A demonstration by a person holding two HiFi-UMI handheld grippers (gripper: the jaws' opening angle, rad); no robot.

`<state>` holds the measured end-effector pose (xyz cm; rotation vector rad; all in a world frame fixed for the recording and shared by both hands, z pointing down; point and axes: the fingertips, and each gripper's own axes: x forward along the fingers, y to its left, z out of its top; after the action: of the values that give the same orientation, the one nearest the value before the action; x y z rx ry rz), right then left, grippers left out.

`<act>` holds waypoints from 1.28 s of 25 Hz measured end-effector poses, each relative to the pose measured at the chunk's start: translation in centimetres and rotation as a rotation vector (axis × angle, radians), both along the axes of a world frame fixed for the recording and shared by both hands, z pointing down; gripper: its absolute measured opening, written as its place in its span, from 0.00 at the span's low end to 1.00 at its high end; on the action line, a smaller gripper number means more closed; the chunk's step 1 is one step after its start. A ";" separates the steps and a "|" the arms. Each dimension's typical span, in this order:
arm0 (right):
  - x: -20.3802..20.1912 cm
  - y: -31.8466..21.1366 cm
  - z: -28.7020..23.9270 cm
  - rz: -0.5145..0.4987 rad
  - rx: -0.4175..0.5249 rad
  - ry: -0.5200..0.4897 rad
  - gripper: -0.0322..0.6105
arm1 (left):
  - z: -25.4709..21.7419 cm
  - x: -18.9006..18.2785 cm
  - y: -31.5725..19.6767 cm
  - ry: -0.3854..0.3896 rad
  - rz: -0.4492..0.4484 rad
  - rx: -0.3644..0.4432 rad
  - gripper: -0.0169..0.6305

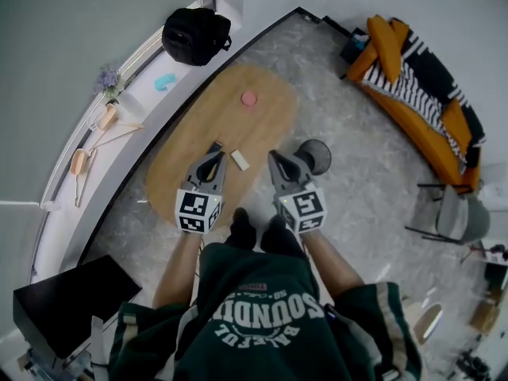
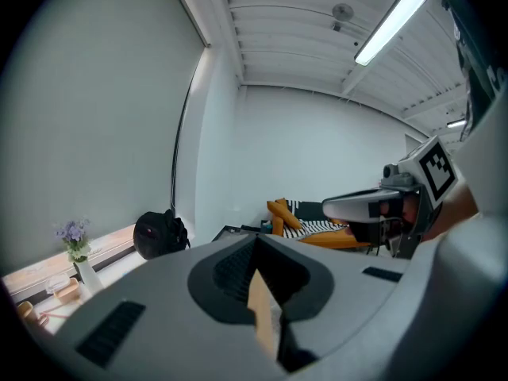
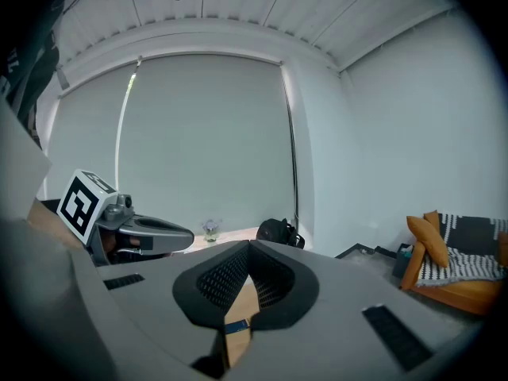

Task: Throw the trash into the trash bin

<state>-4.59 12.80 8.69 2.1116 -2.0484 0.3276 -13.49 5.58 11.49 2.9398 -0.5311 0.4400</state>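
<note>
Trash lies on the oval wooden table (image 1: 266,125) at the centre of the head view: a small cream scrap (image 1: 240,160) near the table's lower right edge, and a round pink piece (image 1: 249,98) further up, well apart from it. The dark round bin (image 1: 316,155) stands on the speckled floor just right of the table. The left gripper (image 1: 214,149) points over the tabletop, its tip just left of the cream scrap, and its own view shows the jaws together with nothing between them. The right gripper (image 1: 274,157) reaches to the table's right edge, between the scrap and the bin, jaws likewise closed and empty. Neither touches the trash. Below them are the person's dark feet (image 1: 258,232) and green sweatshirt (image 1: 262,316). On the white ledge (image 1: 135,105) curving along the upper left sit a black bag (image 1: 196,36), a small vase of flowers (image 1: 109,80) and wooden hangers (image 1: 87,161). An orange sofa (image 1: 421,94) with a striped blanket fills the upper right, with a grey chair (image 1: 460,213) below it.
</note>
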 end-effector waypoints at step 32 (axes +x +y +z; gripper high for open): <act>2.3 -9.2 26.3 -0.336 -0.257 -0.097 0.21 | 20.4 3.9 -5.1 -0.108 -0.277 -0.128 0.03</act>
<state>-2.33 3.60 34.98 1.6019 -2.2280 0.6125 -9.60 0.44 31.89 2.6778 -0.8745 0.5758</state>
